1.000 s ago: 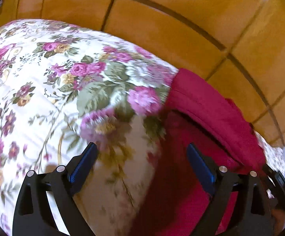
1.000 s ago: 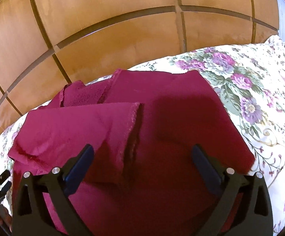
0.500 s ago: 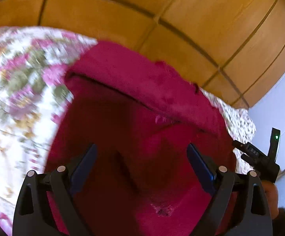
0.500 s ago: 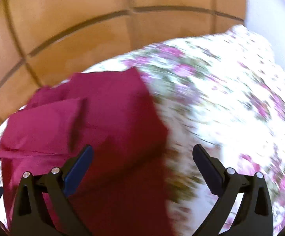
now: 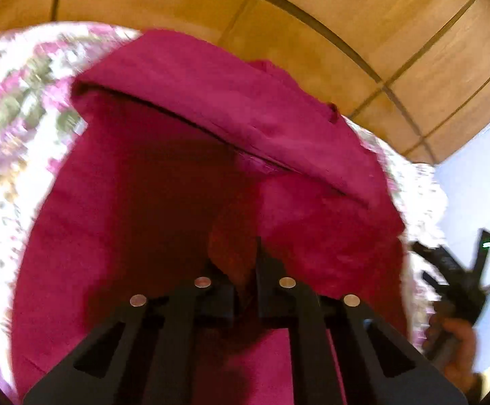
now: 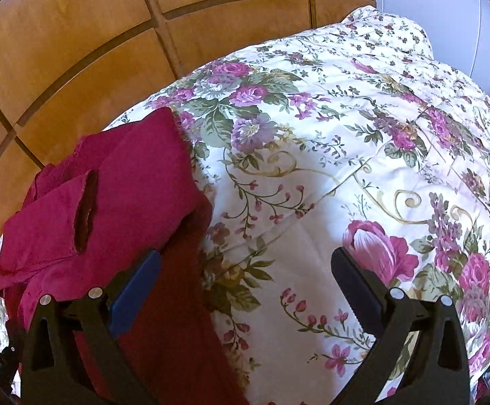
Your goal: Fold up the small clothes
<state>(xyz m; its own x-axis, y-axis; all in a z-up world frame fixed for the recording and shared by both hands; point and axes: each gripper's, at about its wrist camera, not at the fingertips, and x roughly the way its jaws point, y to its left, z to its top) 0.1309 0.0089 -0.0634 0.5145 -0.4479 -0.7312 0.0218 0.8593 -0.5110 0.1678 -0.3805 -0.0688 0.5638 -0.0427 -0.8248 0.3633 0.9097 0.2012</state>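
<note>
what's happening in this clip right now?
A person with a handheld gripper in each hand is folding a dark red garment on a bed with a floral quilt, wood panelling behind. The left gripper has its jaws shut on a pinch of the red fabric near the middle of the garment. The right gripper is open, holding nothing, over the garment's edge and the quilt. The garment is already partly folded, one layer lying over another.

No writing, label, brand or number can be read in either view; the floral-printed white bedspread (image 6: pixel 312 175) carries only a flower pattern.
</note>
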